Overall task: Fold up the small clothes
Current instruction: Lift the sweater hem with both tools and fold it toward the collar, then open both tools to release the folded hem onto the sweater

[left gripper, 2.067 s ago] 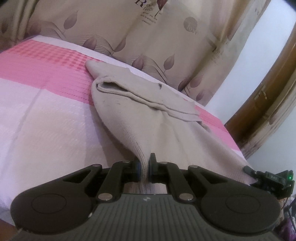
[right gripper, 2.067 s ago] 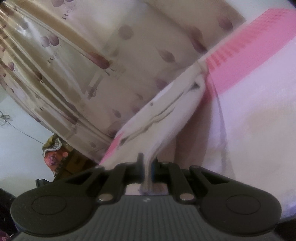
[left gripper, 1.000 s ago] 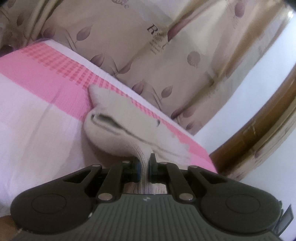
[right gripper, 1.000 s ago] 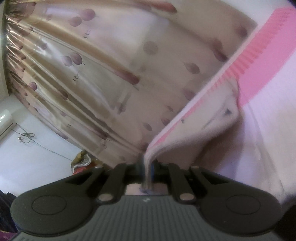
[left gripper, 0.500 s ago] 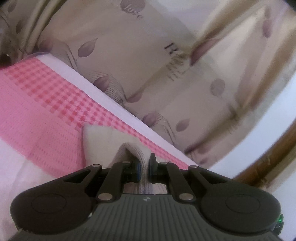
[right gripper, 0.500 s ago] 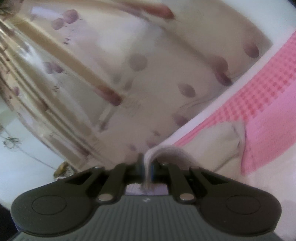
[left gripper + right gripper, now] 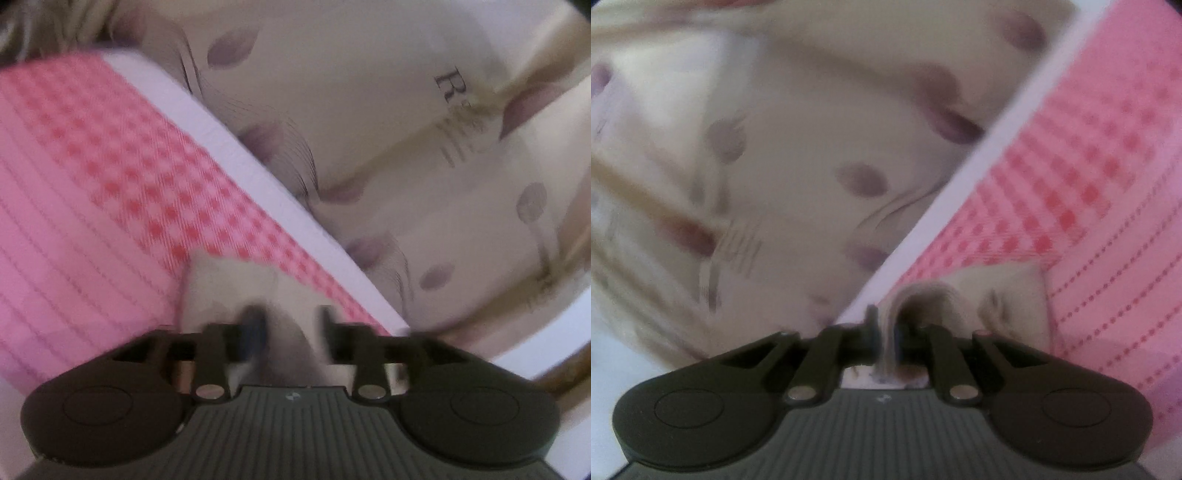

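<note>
A beige garment [image 7: 236,284] lies near the far edge of a bed [image 7: 92,206] covered in pink and white checked cloth, close to where a cream curtain [image 7: 388,129] printed with mauve leaves hangs behind it. The left gripper [image 7: 290,328] sits low over the garment, its two fingers parted with a clear gap between them and beige cloth showing in that gap; the picture is blurred, so I cannot tell whether the fingers touch the cloth, but they do not look clamped on it. The right gripper [image 7: 885,332] has its fingers drawn close together on a thin edge of the garment [image 7: 1004,295], which rises from the pinch and arches over to the right before dropping to the bed. That arch suggests the edge has been carried over the rest of the cloth, to lay one half on the other. The garment sits on the pink checked band [image 7: 1071,166] of the bed, just inside the white border (the bulk of it is hidden under both tools). My reading is that the fold is nearly laid: one side seems let go, the other is held so the layer does not slip. The right side would need to release next for the cloth to settle flat.
</note>
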A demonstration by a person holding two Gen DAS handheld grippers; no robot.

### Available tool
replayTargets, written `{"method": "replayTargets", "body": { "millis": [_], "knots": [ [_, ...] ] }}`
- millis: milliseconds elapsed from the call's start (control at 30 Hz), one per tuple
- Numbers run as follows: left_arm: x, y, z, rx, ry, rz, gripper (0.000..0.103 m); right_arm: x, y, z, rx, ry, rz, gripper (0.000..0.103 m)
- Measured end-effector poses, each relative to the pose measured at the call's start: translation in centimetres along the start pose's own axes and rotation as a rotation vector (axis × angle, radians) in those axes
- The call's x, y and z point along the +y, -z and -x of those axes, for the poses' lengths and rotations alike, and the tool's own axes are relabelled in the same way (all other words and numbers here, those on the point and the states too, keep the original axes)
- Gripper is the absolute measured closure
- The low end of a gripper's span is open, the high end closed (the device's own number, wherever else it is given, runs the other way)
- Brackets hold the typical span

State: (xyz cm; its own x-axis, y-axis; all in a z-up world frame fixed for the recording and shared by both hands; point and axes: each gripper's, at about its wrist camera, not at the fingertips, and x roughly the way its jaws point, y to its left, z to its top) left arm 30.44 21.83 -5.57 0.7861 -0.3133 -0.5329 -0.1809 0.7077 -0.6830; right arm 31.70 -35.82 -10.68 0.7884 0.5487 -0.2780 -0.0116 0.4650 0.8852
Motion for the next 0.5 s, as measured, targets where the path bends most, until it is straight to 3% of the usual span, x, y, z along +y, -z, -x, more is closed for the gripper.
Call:
{"method": "replayTargets", "body": {
  "millis": [33, 67, 133, 167, 200, 233, 367, 500],
  "knots": [
    [-0.1, -0.3, 0.1, -0.034, -0.016, -0.014, 0.019, -0.4, -0.1, -0.4, -0.007, 0.002, -0.007, 0.092],
    [-0.3, -0.6, 0.3, -0.069, -0.024, -0.025, 0.015, -0.9, -0.1, -0.8, -0.009, -0.001, -0.020, 0.089],
    [-0.7, -1.2, 0.8, -0.122, -0.049, -0.074, 0.014, -2.0, -0.1, -1.0, -0.028, -0.031, -0.089, 0.062],
    [-0.9, -1.5, 1.1, -0.131, -0.059, -0.089, 0.013, -2.6, 0.0, -0.5, -0.061, -0.077, -0.140, 0.053],
    [-0.9, -1.7, 1.6, -0.133, -0.057, -0.093, 0.013, -3.1, 0.3, 0.0, -0.099, -0.134, -0.186, 0.032],
    [-1.0, -1.9, 2.0, -0.133, -0.046, -0.100, 0.013, -3.5, 0.7, 0.6, -0.129, -0.186, -0.215, 0.020],
    [-2.0, -1.1, 4.1, -0.086, 0.011, -0.215, 0.013, -2.6, 1.7, 2.9, -0.140, -0.286, -0.145, 0.020],
    [-3.7, 1.2, 4.3, 0.091, 0.095, -0.351, 0.014, 0.3, 3.8, 3.5, 0.000, -0.293, 0.033, 0.020]
  ]
}}
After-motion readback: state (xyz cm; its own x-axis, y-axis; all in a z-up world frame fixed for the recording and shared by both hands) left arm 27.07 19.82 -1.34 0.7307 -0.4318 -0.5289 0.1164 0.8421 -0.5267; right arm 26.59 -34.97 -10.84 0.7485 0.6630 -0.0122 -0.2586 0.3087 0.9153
